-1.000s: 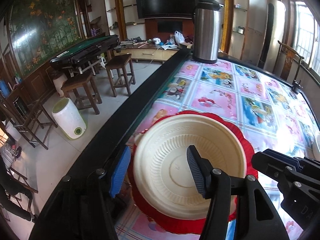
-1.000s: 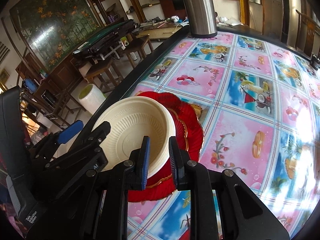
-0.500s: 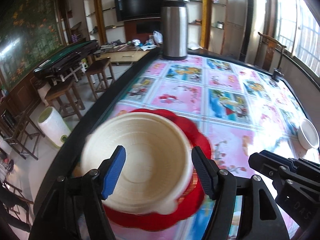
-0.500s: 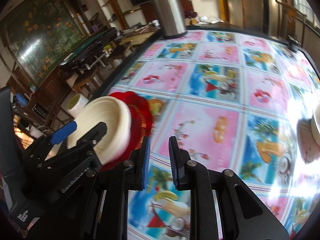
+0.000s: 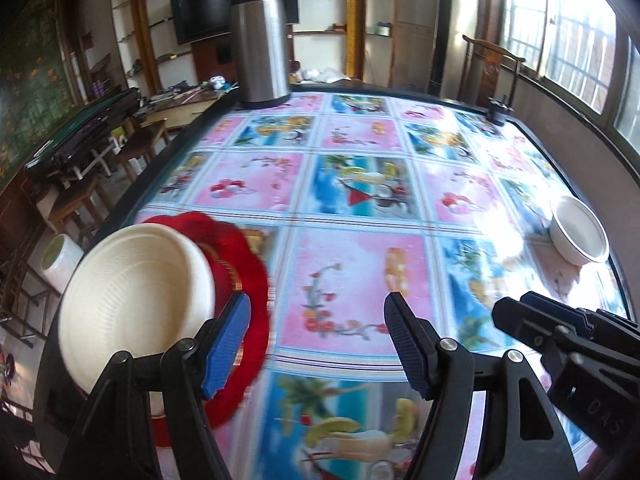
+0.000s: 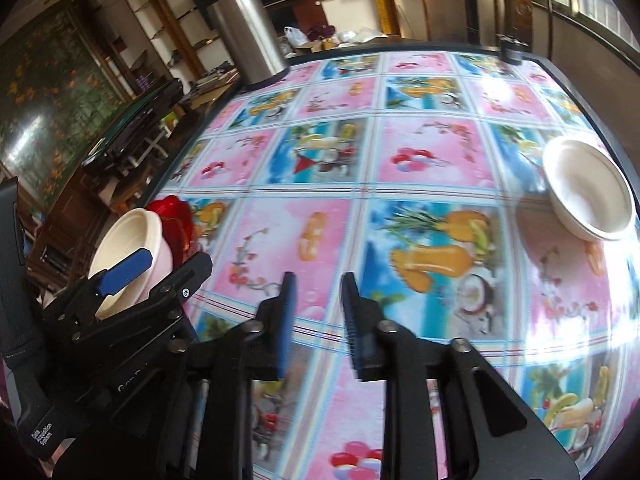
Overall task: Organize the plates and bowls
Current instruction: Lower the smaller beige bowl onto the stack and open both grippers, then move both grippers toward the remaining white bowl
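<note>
Left wrist view shows the left gripper point(image 5: 316, 340) with its fingers spread wide and nothing between them. The cream bowl point(image 5: 136, 300) sits on the red plate point(image 5: 240, 264) at the near left edge of the tabletop point(image 5: 352, 272), just beside the left finger but apart from it. A second white bowl point(image 5: 580, 236) rests well apart, at the far right side of the tabletop. A steel flask point(image 5: 260, 48) stands at the far end.

In the right wrist view the right gripper point(image 6: 318, 316) hangs over the patterned cloth with its fingers released, a narrow gap between them and nothing held. The white bowl point(image 6: 588, 196) lies ahead and to the right.

The step in hand looks like the reach for that second bowl, so that it can join the cream one. The next move probably calls for the right gripper to go forward and right, open wider, and take the bowl by its rim.

On the body of the left gripper the right wrist view shows small white print that reads roughly "Data Acquisition System", though blur makes it uncertain. The letters "DAS" appear on the right gripper in the left wrist view.
</note>
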The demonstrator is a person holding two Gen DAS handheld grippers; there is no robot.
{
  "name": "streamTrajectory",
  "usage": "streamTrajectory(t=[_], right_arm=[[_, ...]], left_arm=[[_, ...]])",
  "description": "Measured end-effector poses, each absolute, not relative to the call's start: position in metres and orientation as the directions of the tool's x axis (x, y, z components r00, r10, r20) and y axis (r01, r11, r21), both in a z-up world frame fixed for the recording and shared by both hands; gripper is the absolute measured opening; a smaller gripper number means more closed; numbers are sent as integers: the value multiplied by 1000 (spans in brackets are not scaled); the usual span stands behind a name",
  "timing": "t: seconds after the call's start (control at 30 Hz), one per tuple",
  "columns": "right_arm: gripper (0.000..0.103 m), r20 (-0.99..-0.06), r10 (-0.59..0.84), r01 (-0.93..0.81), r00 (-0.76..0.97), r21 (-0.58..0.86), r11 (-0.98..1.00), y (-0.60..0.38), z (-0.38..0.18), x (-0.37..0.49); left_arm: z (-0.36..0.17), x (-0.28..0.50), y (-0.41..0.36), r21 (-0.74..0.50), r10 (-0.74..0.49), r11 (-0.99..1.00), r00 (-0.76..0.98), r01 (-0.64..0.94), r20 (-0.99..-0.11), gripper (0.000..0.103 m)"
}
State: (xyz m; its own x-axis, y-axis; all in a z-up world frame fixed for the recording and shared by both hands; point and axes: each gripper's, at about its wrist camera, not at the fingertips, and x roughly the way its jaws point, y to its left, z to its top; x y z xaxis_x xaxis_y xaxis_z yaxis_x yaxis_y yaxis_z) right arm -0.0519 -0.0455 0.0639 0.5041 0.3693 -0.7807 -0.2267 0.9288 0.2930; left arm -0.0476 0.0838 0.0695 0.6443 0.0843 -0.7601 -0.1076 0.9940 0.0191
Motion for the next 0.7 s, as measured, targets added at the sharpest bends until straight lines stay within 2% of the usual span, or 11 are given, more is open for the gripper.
streamTrajectory(t=[0.03,0.7], right_arm=[[38,-779,368,-219,507,297,929,-51,63,-53],[38,-787,317,-66,529,335,940,-141,50,-65]], left_arm=[[69,-47,80,19,80,995,644,-102,-761,70],[54,-29,0,28,-2,999,603,40,-798,70]])
